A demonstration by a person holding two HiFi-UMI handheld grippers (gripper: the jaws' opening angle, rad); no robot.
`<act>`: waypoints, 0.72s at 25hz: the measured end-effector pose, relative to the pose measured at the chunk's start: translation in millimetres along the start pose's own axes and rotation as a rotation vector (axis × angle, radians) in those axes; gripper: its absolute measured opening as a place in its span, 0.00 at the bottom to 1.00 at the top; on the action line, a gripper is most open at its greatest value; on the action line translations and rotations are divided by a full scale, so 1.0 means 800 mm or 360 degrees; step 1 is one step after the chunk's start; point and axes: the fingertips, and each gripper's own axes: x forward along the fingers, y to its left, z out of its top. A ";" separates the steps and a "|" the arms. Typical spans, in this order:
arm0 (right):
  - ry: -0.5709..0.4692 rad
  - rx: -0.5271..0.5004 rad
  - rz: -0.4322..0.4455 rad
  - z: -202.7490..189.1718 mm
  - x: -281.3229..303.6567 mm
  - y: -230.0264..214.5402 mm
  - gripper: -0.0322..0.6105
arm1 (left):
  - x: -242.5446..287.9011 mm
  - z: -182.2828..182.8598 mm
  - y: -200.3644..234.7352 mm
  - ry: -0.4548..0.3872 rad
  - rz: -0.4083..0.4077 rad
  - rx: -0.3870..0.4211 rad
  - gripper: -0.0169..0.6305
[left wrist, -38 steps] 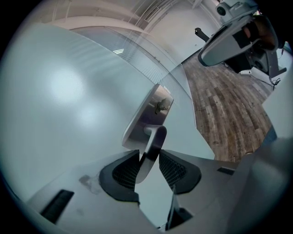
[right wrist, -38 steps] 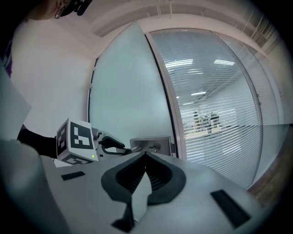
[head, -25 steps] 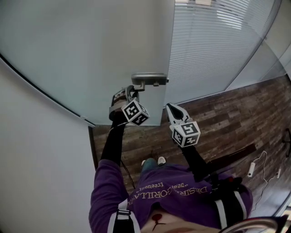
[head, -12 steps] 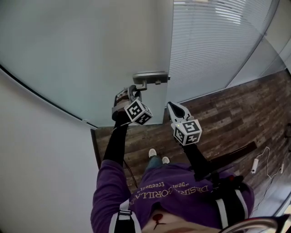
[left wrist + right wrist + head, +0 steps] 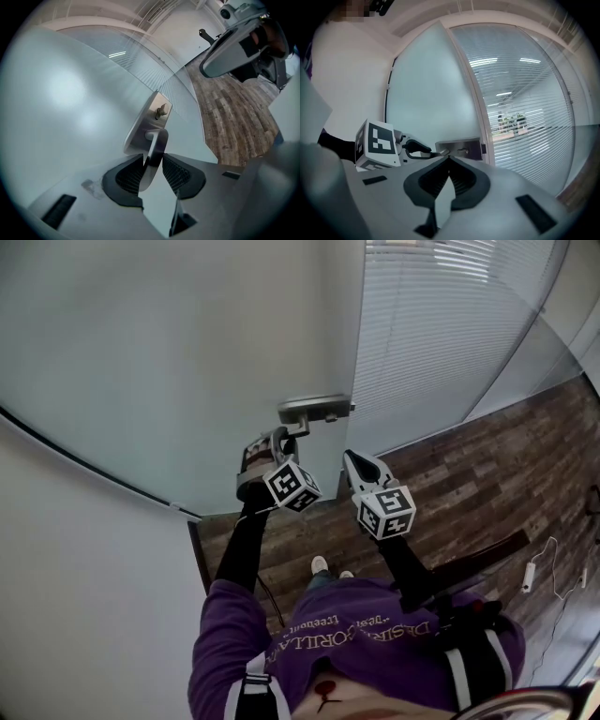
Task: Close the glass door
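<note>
Setting: office interior. Evidence: frosted glass door (image 5: 187, 352) with metal handle (image 5: 314, 409); glazed partition with horizontal blinds (image 5: 441, 324); strip ceiling lights (image 5: 485, 61) visible behind them; dark wood-plank floor (image 5: 469, 484); plain white wall (image 5: 84, 596); white power strip (image 5: 528, 579) on the floor.

Wood-plank floor (image 5: 469, 493) (dark, streaked), slatted blinds (image 5: 441, 324), white wall (image 5: 75, 596).
</note>
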 end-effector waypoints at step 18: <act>-0.0003 -0.0031 -0.0083 -0.004 0.052 -0.003 0.04 | 0.030 0.011 0.008 -0.0110 -0.0054 -0.0032 0.22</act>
